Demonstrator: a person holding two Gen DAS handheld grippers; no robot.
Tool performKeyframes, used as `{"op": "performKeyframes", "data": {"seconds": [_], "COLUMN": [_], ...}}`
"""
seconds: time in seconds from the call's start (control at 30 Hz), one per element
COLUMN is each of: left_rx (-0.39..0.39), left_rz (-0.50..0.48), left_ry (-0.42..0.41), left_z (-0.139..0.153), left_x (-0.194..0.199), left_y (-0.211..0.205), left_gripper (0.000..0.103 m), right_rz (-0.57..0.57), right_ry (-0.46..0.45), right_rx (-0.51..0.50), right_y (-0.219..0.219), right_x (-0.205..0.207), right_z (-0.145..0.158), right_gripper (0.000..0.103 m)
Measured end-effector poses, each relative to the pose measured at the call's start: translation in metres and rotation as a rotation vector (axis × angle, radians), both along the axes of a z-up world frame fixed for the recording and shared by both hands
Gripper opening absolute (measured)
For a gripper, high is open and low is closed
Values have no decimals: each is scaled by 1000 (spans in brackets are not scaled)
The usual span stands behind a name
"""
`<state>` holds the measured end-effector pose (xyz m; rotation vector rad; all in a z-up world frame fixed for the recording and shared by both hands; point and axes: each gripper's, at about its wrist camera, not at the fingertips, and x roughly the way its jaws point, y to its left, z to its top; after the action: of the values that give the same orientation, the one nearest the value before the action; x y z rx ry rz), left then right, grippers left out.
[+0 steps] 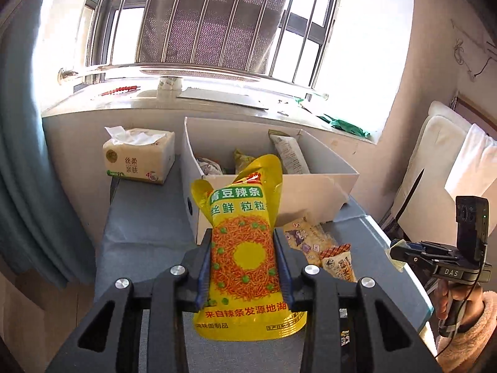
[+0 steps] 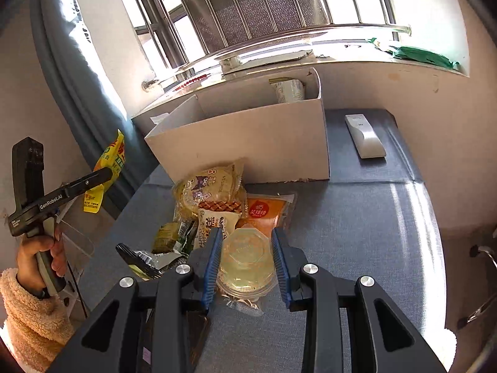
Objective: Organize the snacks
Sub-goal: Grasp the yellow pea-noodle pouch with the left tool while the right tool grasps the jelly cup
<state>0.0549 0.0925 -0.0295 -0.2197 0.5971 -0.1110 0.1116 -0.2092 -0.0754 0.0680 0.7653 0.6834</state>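
Observation:
My left gripper is shut on a yellow spicy-strip snack bag, held upright above the grey table in front of the white cardboard box. The box holds several snack packs. In the right wrist view my right gripper is shut on a clear plastic jelly cup, its blue pads against the cup's sides. Just beyond the cup, loose snacks lie in a pile before the box: a cartoon-print biscuit bag, an orange packet and green packets.
A tissue pack stands left of the box. A white remote lies right of it on the grey table top. Behind are a sill and barred window, with a blue curtain at the left and white pillows at the right.

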Motion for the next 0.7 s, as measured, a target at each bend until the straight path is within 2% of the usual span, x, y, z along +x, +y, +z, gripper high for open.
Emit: {"op": "performKeyframes", "data": {"seconds": [0.13, 0.23, 0.4, 0.53, 0.57, 0.6, 0.63, 0.67, 0.7], "left_rx": [1, -20, -8, 12, 11, 6, 9, 17, 22], "left_rz": [-28, -43, -47, -38, -29, -26, -13, 9, 21], "left_ry": [-47, -24, 65, 106, 122, 143, 155, 143, 131], "left_z": [37, 53, 46, 32, 27, 24, 20, 19, 20], "left_x": [38, 82, 151, 177, 179, 182, 181, 177, 173], "left_y": [-7, -10, -20, -22, -21, -20, -19, -17, -16], "left_gripper": [39, 39, 39, 40, 47, 69, 78, 95, 103], "right_rz": [13, 18, -26, -57, -62, -65, -74, -92, -106], "right_ry": [-60, -69, -15, 12, 11, 15, 26, 43, 52], "right_rx": [1, 4, -46, -105, -117, -125, -130, -128, -107], "right_y": [21, 40, 70, 81, 81, 81, 79, 77, 73], "right_x": [32, 69, 137, 172, 177, 182, 187, 192, 193], "right_z": [38, 62, 71, 66, 65, 64, 63, 62, 62], "right_gripper": [35, 35, 35, 35, 36, 37, 54, 71, 101]}}
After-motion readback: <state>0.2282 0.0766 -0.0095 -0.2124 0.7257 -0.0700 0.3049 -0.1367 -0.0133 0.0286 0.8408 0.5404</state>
